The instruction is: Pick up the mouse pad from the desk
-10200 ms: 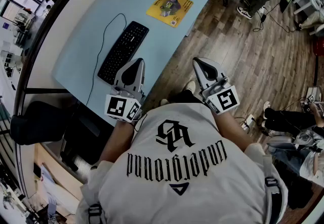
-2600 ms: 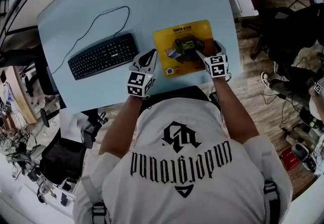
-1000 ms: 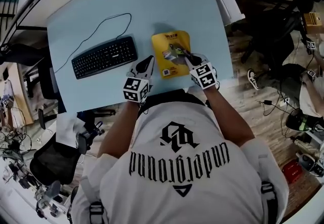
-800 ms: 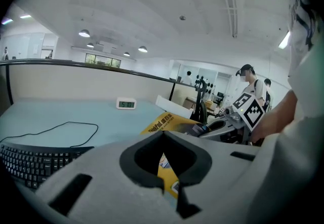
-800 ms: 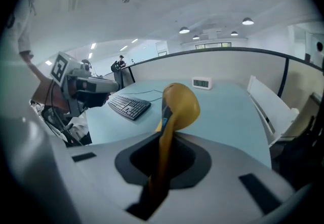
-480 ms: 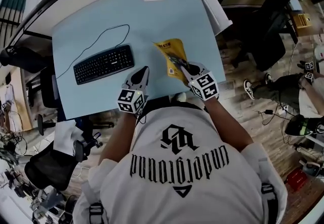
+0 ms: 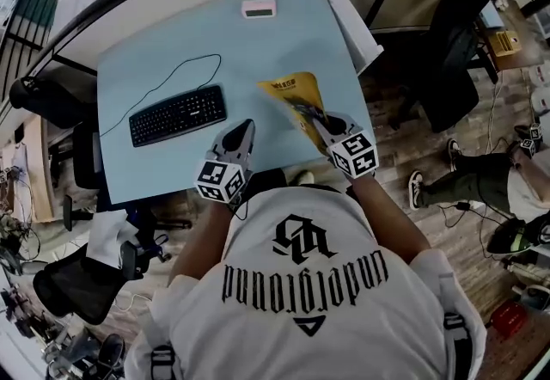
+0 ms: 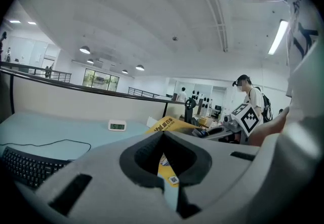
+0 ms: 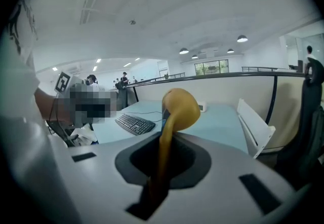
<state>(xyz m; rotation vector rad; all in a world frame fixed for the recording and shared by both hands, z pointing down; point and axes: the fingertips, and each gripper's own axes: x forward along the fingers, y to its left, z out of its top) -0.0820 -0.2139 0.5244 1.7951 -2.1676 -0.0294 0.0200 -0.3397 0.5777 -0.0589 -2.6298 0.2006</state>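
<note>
The mouse pad [image 7: 290, 93] is pinched between the 2 jaws of the right gripper [image 7: 324, 123] and curls beyond their tips, above the desk [image 7: 146, 52]. The left gripper [image 7: 248, 124], jaws together, sits just left of it. The keyboard [image 7: 177, 114] lies further left, and the clock [image 7: 259, 8] far ahead.

Inverted black gothic lettering on the white shirt back [image 7: 301, 331] reads "underground"; the yellow rectangular mouse pad [image 8: 170, 125] print partly reads "Pad".
</note>
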